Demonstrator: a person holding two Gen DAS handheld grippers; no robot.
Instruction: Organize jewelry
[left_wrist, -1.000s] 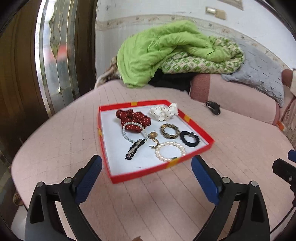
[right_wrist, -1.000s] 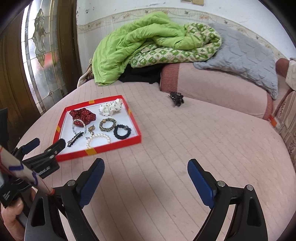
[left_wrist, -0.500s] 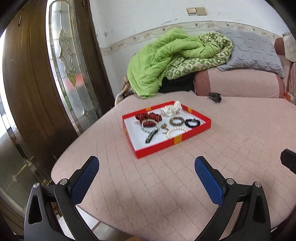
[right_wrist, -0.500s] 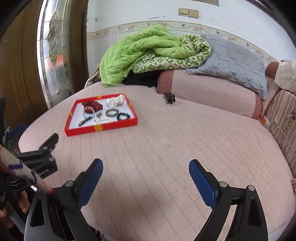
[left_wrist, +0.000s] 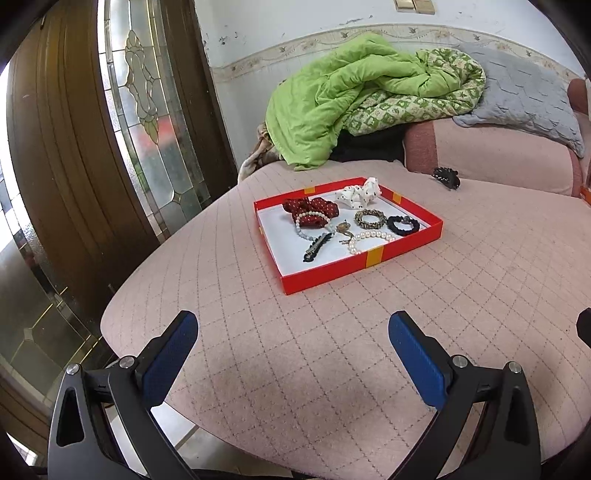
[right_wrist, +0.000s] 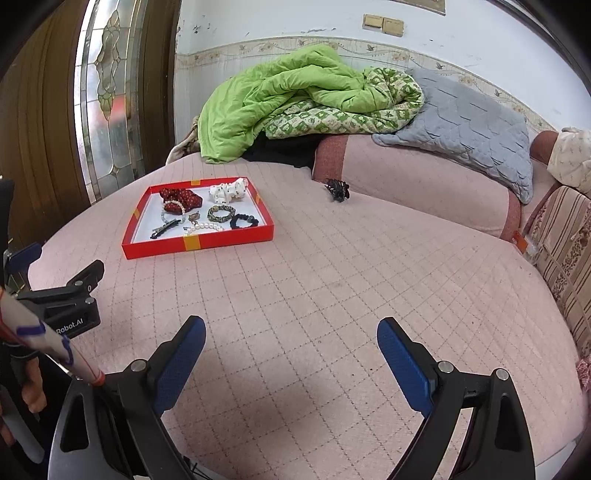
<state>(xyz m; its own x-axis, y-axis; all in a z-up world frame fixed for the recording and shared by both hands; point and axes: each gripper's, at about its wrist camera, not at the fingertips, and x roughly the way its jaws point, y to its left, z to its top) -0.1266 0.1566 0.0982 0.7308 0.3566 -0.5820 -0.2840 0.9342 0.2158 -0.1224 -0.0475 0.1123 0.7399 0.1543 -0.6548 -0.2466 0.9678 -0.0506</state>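
A red tray (left_wrist: 402, 248) (right_wrist: 236, 236) with a white floor lies on the pink quilted bed. It holds a red scrunchie (left_wrist: 314, 208), a white spotted scrunchie (left_wrist: 360, 194), a pearl bracelet (left_wrist: 369, 240), a bronze bracelet (left_wrist: 369, 218), a black bracelet (left_wrist: 402, 225) and a black hair clip (left_wrist: 316, 248). A black claw clip (left_wrist: 447, 177) (right_wrist: 337, 189) lies apart on the bed beyond the tray. My left gripper (left_wrist: 291, 350) hangs open near the bed's front edge, well short of the tray. My right gripper (right_wrist: 291, 354) is open and empty too.
A green duvet (right_wrist: 288, 96) and a grey quilted pillow (right_wrist: 476, 125) are piled at the bed's head. A wooden door with leaded glass (left_wrist: 147, 110) stands left. The bed's edge (left_wrist: 122, 332) drops off at the lower left. The left gripper's body (right_wrist: 70, 302) shows in the right wrist view.
Both grippers have drawn back from the tray, which now looks smaller and farther. The left view has swung to show more of the door and the bed's edge.
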